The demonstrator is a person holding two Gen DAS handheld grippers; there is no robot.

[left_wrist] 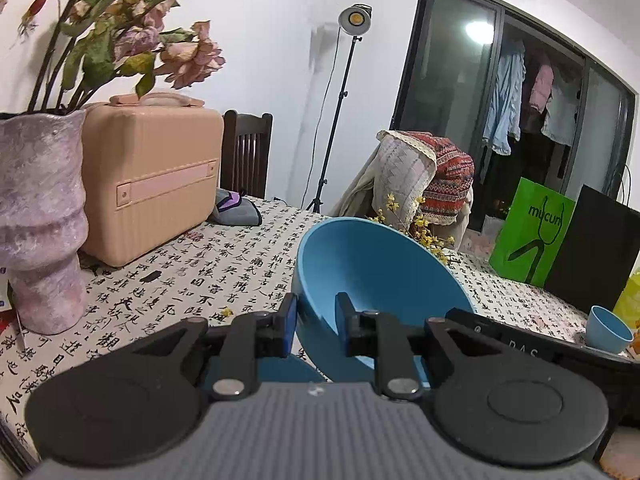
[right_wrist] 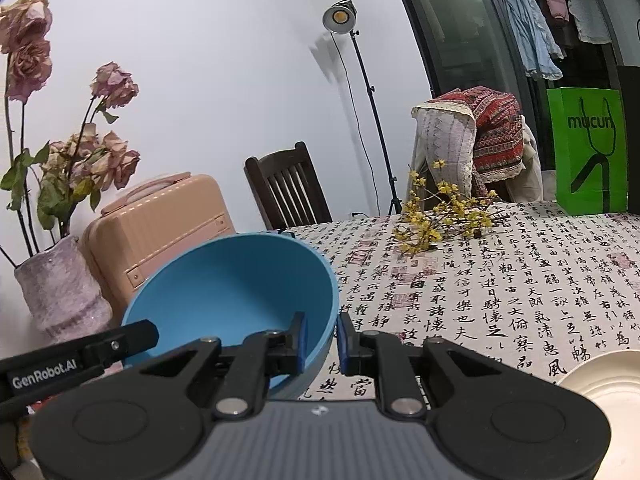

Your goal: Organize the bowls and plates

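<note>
This is a lived-in home dining room. Ahead of the tool spreads a table under a calligraphy-print cloth (right_wrist: 520,280), with dark wooden chairs (right_wrist: 286,188) beyond it. To the left stand a vase of dried roses (left_wrist: 40,216) and a pink case (left_wrist: 152,176). To the right, laundry (left_wrist: 508,96) hangs behind a glass door, near a green shopping bag (left_wrist: 532,232).

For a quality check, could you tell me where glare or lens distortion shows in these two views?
Left wrist view: ceiling light glare on the dark glass door, whose frame bows. Right wrist view: studio lamp shines at the lens, its stand curving; table edges bend.
</note>
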